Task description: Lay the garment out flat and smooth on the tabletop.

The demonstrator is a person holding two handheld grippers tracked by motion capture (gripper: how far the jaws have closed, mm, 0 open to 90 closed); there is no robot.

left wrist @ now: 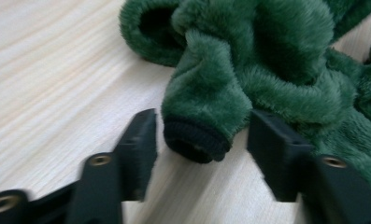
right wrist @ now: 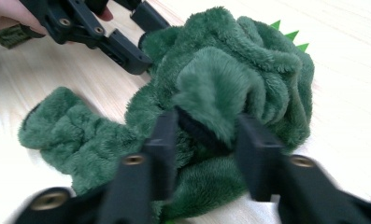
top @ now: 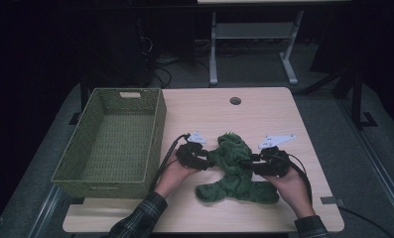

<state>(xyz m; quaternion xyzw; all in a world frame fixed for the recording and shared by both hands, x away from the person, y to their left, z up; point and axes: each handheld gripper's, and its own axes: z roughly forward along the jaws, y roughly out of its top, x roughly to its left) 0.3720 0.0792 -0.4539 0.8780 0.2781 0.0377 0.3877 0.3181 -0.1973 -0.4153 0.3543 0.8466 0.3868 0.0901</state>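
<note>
Left gripper (left wrist: 199,135) has its two black jaws set apart on either side of a sleeve end (left wrist: 197,140) of the green fleece garment (top: 236,168); this sleeve end has a dark cuff and lies between the jaws, but a gap shows on each side, so the pads do not press it. Right gripper (right wrist: 204,135) stands with its jaws around another fold of the same garment, and the fleece fills the space between them, so it seems to hold that fold. Garment lies crumpled on the wooden table (top: 264,111), on the near half, between the two grippers, and to the right of the woven green basket (top: 93,171) which stands at the left edge of the table. Small bright green spikes (right wrist: 290,35) stick out of the garment on its far side. I can read no writing, brand or label on any thing.
</note>
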